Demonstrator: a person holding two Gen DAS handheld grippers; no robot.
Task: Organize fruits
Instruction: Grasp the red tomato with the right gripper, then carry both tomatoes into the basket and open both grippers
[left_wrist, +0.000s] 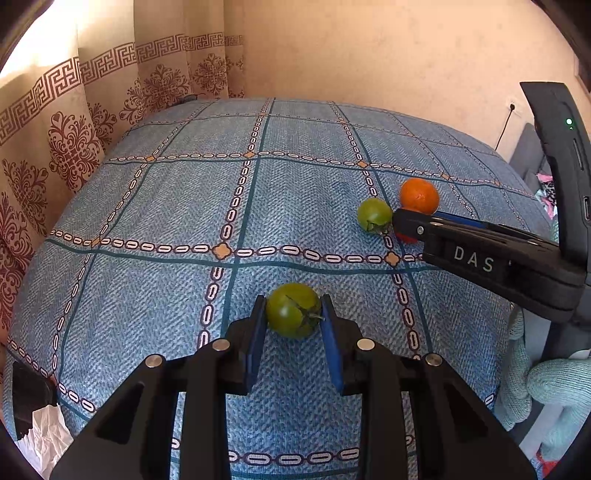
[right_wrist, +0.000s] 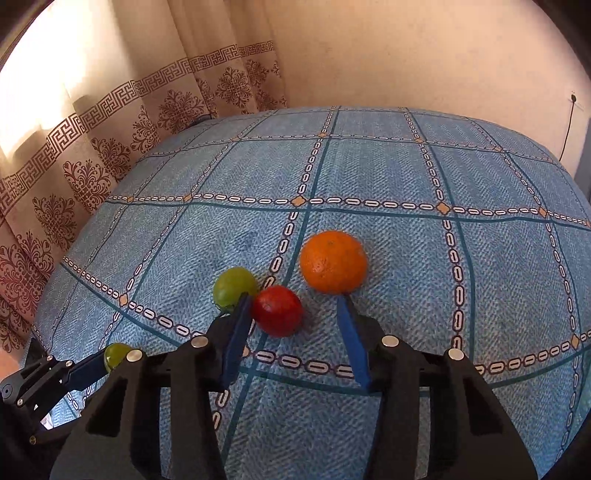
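My left gripper (left_wrist: 293, 298) is shut on a dark green tomato (left_wrist: 293, 310), which rests on the blue checked tablecloth (left_wrist: 288, 192). Further right lie a lighter green tomato (left_wrist: 374, 215), an orange (left_wrist: 419, 195) and a red tomato (left_wrist: 406, 238), the last mostly hidden behind my right gripper (left_wrist: 404, 225). In the right wrist view the right gripper (right_wrist: 292, 297) is open around the red tomato (right_wrist: 277, 310). Its left pad meets the tomato and its right pad stands apart from it. The orange (right_wrist: 332, 262) sits just beyond the right fingertip, and the lighter green tomato (right_wrist: 234, 286) behind the left one.
A patterned curtain (left_wrist: 74, 140) hangs along the table's left edge and a plain wall (left_wrist: 369, 55) stands behind. Crumpled white paper (left_wrist: 48, 435) lies at the near left corner. A teal-gloved hand (left_wrist: 550, 380) holds the right gripper's handle.
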